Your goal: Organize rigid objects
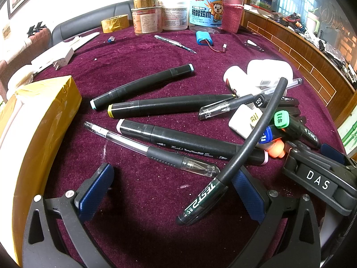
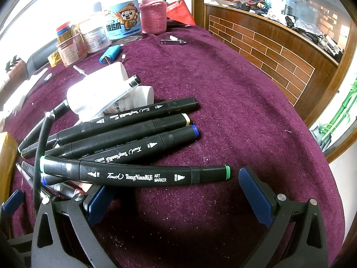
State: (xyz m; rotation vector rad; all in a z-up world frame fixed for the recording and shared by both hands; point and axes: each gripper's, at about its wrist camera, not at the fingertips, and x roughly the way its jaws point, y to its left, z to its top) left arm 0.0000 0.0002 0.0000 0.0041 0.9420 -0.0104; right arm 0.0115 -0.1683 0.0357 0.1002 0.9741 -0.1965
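Blue pads of the left tongs (image 1: pixel 171 192) up close, wide apart, with a dark green pen (image 1: pixel 236 156) poking in between them. Clamped on nothing; pen leans near the right-hand pad, touching or not, cannot tell. Pen's far end propped up on the pile, so tilted, not flat.

Right tongs (image 2: pixel 178 192) also wide apart and holding nothing. Green-capped marker (image 2: pixel 136 175) just ahead of them, lying across, its left part right by the left pad (image 2: pixel 98 203).

More black markers (image 2: pixel 125 131) fanned out behind it on the purple tabletop (image 2: pixel 245 111), some stacked on each other. White bottles (image 2: pixel 98 89) beyond the pile. Yellow box (image 1: pixel 44 120) off to the left.

Markers and pens: probably light, hard, not bendy. Smooth and round, so likely to roll or slip. Best to pinch at the middle of the barrel, across it, so neither end tips down. Piled ones may shift when one is pulled out.
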